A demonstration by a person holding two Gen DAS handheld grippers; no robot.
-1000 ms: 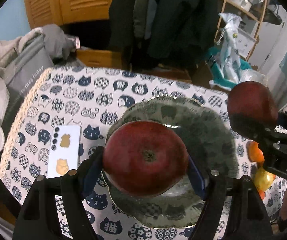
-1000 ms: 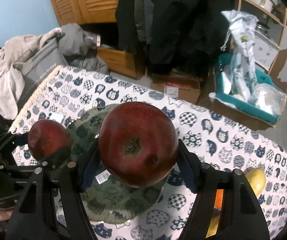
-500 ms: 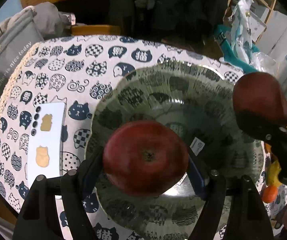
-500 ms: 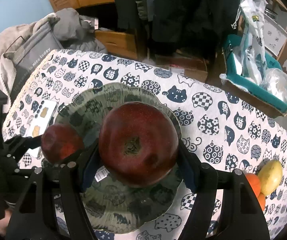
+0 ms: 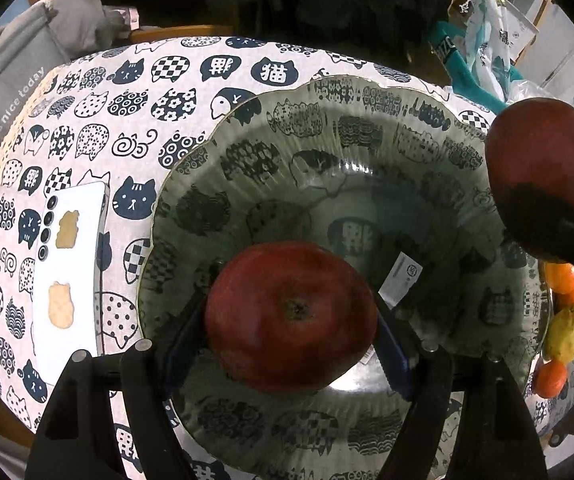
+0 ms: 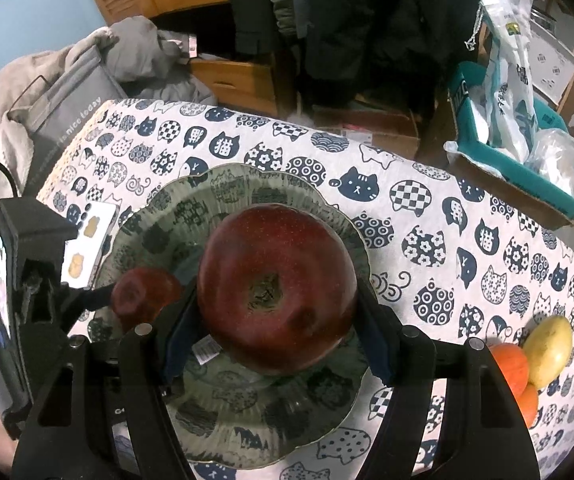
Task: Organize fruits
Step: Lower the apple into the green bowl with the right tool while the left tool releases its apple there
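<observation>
Both grippers lower vs 1 s ago, glass plate looms larger | L gripper (image 5: 291, 320) clamps round dark-red apple (image 5: 291, 316) over scalloped green glass plate (image 5: 367, 140) | R gripper (image 6: 277, 304) clamps bigger red apple (image 6: 277, 288) above plate centre

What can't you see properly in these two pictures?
- Left wrist view: whether the red apple in the left tongs touches the glass plate; the apple hides its own underside.
- Left wrist view: the sticker print is too small to read.
- Right wrist view: the oranges beside the yellow fruit are partly cut off by the picture's dark edge.
- Right wrist view: the second apple hides the plate's middle.
</observation>
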